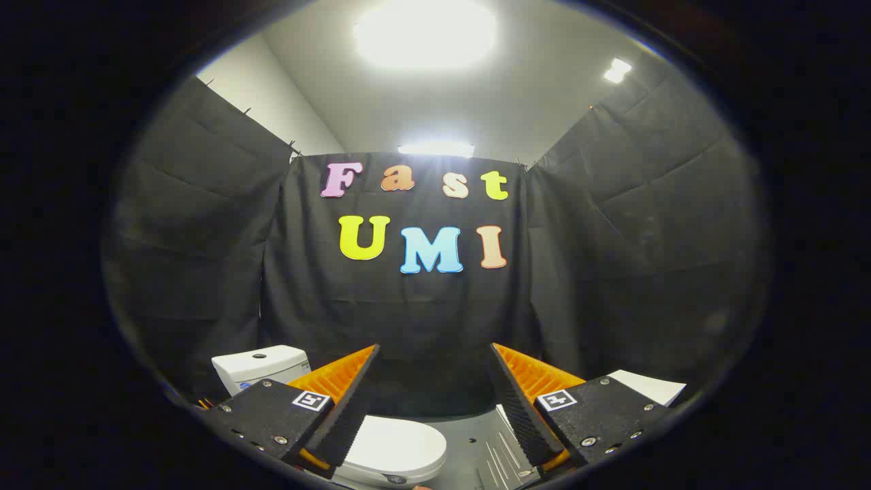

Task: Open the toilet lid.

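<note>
Looking through the gripper view: the gripper (433,395) hangs in the air, jaws spread wide, nothing between them.
Fingers: the orange-backed, black-ribbed fingers (340,401) slant outward, well apart from each other.
Toilet lid: the white toilet lid (398,446) lies flat and shut, low in the gap, just beside the left finger and partly hidden behind it.
Contact: neither finger touches the lid.
Tank: a white tank (262,364) stands beyond the left finger, behind the lid.
Floor: grey floor (480,442) shows between the fingers, right of the lid.
Right side: a white flat thing (653,388) peeks out beyond the right finger; I cannot tell what it is.
</note>
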Available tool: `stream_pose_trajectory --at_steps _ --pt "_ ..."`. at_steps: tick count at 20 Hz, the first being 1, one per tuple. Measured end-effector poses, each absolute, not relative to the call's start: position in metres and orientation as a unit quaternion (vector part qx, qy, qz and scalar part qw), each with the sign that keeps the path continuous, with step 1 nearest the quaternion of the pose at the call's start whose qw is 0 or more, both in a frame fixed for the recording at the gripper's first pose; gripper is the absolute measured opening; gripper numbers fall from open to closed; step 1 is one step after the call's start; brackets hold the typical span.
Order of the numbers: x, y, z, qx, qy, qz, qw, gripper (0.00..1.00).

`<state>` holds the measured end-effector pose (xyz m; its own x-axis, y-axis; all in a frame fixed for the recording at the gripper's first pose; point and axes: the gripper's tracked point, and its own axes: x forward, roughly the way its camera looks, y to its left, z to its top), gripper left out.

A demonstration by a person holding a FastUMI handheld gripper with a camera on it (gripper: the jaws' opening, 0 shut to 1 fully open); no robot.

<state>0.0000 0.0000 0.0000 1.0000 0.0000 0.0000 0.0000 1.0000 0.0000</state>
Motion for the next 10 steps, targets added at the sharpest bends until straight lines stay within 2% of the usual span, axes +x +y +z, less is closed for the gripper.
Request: stream_pose_trajectory --at_steps 10 --pt "0.008 -0.01 -0.025 -0.025 0.011 -0.009 1.0 0.95"
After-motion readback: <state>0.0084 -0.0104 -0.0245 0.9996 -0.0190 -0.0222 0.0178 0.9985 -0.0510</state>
